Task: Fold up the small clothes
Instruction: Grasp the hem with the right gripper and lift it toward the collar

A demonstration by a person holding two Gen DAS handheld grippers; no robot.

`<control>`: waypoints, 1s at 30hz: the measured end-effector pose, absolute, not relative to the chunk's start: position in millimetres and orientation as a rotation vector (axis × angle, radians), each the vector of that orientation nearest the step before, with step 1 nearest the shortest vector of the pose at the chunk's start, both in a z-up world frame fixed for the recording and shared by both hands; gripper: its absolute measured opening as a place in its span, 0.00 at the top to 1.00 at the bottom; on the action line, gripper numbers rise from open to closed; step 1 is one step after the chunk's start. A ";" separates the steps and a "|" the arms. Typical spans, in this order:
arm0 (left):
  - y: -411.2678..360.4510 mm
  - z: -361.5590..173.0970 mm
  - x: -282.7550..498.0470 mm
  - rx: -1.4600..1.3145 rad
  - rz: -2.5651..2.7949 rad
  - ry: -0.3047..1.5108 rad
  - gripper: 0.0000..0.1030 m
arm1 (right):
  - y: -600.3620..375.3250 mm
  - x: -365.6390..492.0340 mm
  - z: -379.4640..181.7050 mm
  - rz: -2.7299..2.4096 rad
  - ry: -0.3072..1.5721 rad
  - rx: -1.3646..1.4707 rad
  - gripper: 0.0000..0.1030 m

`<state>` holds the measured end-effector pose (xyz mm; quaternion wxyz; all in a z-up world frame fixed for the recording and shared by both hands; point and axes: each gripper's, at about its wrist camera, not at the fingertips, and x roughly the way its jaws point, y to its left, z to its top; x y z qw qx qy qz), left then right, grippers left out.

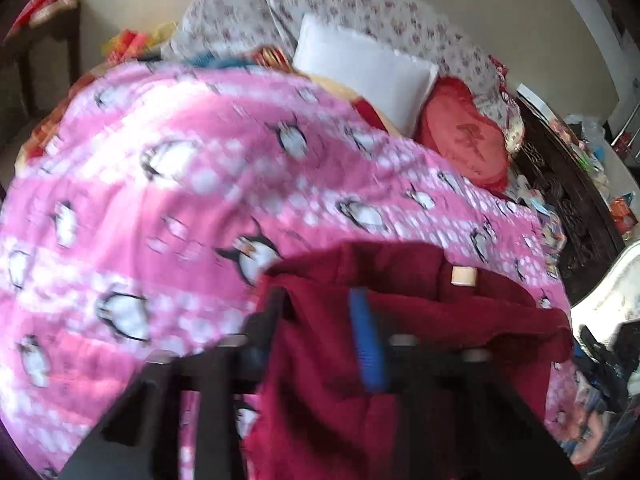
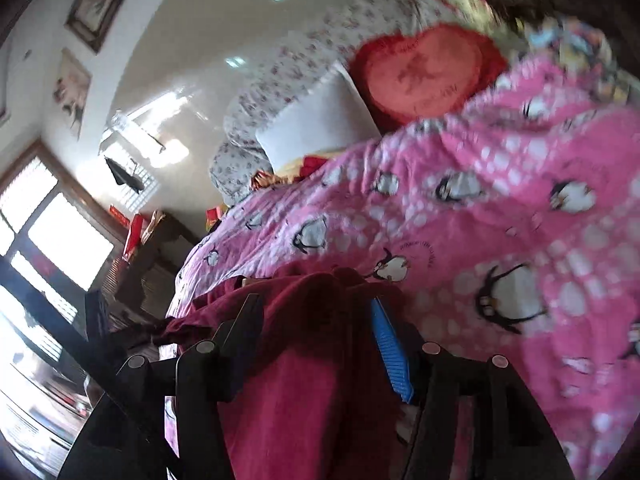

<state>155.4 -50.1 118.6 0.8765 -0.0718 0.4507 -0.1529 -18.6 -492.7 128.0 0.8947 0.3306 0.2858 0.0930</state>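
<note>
Between tool fingers: maroon garment.

Bright daylight, window glare, motion blur, fisheye edges

Your left claw stands with its jaws apart, dark red garment cloth bunched between the black finger and the blue-padded one. The garment lies on a pink penguin-print blanket covering the bed. Beyond it you see a white pillow, a red heart-shaped cushion and floral bedding.
</note>
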 end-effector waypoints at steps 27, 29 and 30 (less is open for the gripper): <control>-70.1 64.9 150.3 -0.085 -0.278 1.030 0.22 | -430.0 58.5 118.9 0.151 0.725 0.469 0.27; -65.1 71.7 135.9 -0.076 -0.283 1.002 0.22 | -428.5 30.6 132.2 0.153 0.711 0.441 0.24; -61.9 74.4 127.4 -0.075 -0.292 0.987 0.22 | -425.6 19.7 135.9 0.149 0.717 0.412 0.24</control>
